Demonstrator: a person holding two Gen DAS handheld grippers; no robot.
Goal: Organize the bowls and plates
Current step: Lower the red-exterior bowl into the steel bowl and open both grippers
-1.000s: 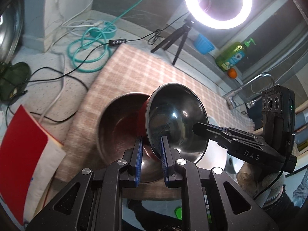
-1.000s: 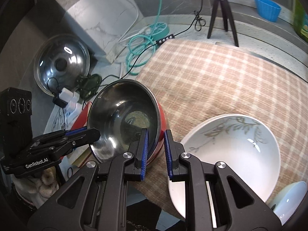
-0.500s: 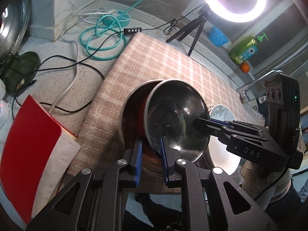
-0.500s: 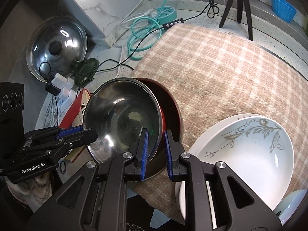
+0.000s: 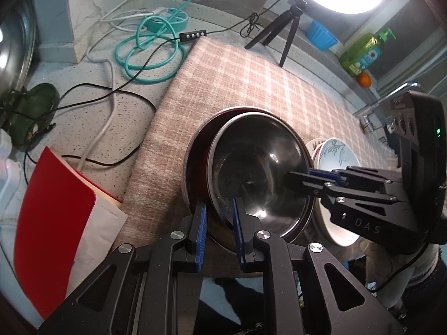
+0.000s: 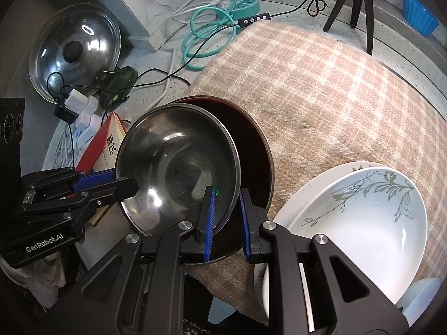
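We pinch the steel bowl with both jaws; tilted, it may slip into the red bowl.

I see bare checked cloth open beyond the bowls. White dishes crowd the near right, a tripod stands far right, and cables and a red book clutter the left counter.

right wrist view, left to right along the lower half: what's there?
Left tongs → shiny steel bowl → dark red-lined bowl beneath it → white leaf-patterned ceramic bowl.
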